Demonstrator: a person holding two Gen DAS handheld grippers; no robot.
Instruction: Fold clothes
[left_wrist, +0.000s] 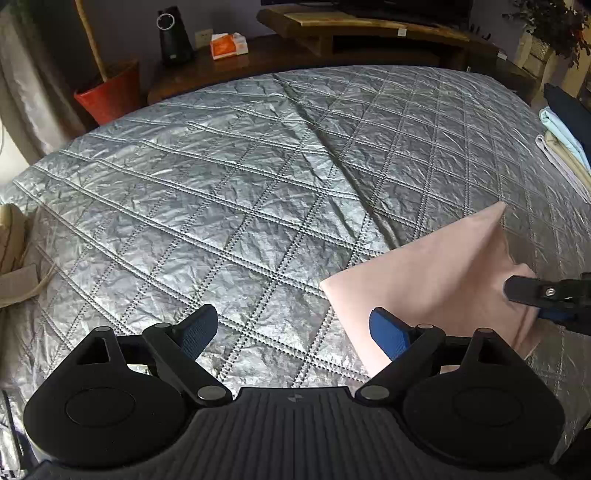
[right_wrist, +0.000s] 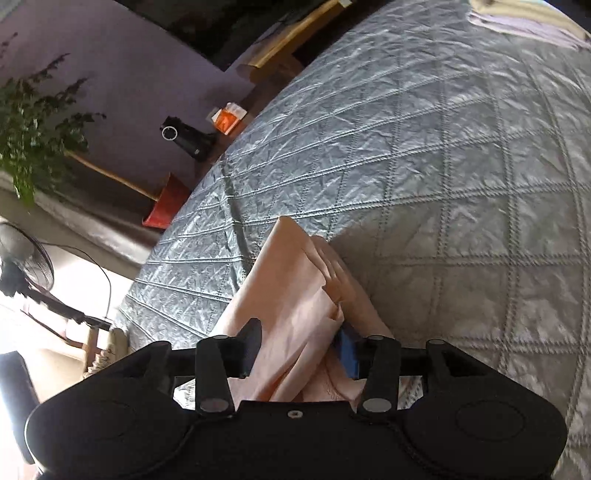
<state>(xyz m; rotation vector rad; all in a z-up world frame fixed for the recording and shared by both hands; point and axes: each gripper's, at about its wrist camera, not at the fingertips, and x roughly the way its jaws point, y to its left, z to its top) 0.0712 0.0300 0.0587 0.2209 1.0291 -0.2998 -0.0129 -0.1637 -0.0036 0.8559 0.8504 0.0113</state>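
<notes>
Right tongs (right_wrist: 299, 350) are pinching the bunched pink cloth (left_wrist: 436, 269) over the quilted bed (left_wrist: 258, 184), left tongs (left_wrist: 295, 328) spread and empty. That thin bite looks like it could slip, dumping the fold.

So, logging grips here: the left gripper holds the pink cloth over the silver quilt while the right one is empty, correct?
Wrong gripper. The right gripper has the pink cloth between its fingers, as the right wrist view shows; the left gripper is the open, empty one, over the silver quilt.
</notes>
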